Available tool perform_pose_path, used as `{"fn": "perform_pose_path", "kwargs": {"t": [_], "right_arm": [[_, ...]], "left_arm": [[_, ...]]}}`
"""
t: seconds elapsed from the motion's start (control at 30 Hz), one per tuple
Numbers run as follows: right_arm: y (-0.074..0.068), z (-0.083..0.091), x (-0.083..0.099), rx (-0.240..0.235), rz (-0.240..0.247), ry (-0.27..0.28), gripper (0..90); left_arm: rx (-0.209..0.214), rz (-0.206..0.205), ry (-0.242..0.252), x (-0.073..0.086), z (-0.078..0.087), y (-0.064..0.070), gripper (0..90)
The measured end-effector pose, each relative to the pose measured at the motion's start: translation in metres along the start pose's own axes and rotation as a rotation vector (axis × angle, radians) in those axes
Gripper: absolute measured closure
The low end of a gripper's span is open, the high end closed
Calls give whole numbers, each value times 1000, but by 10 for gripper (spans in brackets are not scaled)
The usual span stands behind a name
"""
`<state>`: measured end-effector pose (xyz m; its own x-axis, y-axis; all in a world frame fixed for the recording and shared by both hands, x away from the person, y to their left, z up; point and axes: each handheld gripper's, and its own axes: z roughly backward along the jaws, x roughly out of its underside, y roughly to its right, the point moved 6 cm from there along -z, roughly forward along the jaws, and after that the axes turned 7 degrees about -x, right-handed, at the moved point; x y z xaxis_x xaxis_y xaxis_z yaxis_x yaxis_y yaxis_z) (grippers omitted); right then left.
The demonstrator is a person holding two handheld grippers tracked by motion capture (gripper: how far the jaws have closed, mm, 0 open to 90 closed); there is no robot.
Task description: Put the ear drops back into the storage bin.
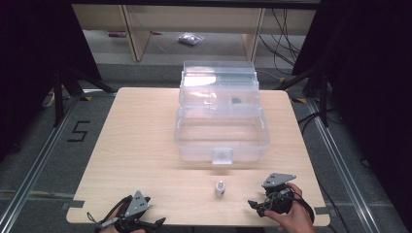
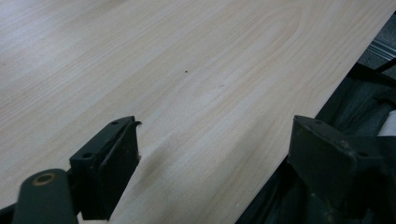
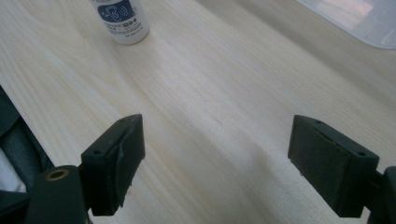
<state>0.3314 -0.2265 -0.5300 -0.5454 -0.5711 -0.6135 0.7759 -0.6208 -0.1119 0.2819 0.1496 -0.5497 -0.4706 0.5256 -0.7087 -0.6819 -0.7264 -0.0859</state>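
A small white bottle [image 1: 220,188] with a blue label stands upright on the wooden table [image 1: 141,145], near its front edge; in the right gripper view the bottle [image 3: 122,21] is at the top left. My right gripper [image 1: 253,206] rests low at the front right, a short way right of the bottle, open and holding nothing [image 3: 215,161]. My left gripper [image 1: 156,224] lies at the front left edge, open and holding nothing, with one jaw past the table edge [image 2: 212,156]. A clear plastic storage box [image 1: 221,141] with its lid up stands mid-table.
The box's front latch [image 1: 222,156] faces me, and its corner [image 3: 355,21] appears in the right gripper view. Beyond the table are a wooden shelf frame [image 1: 141,34], a small bag [image 1: 190,39] on the floor and cables [image 1: 284,43]. Bare tabletop lies left of the box.
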Motion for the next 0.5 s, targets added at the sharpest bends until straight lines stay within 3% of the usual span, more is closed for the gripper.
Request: {"fn": "perform_pose_path", "kwargs": {"t": [0.2,0.23,0.47,0.5], "right_arm": [[-7,2,-2,-8,-17,-84,192],[-5,3,-3,13,-7,-94,192],[-11,5,-15,-3,35,-137,196],[-12,5,-16,-7,34,-146,195]], "left_arm": [[1,1,1,0,-1,1,157],[1,1,0,0,-1,1,157],[1,21,-5,1,-2,1,157],[8,1,-3,0,-1,1,157]]}}
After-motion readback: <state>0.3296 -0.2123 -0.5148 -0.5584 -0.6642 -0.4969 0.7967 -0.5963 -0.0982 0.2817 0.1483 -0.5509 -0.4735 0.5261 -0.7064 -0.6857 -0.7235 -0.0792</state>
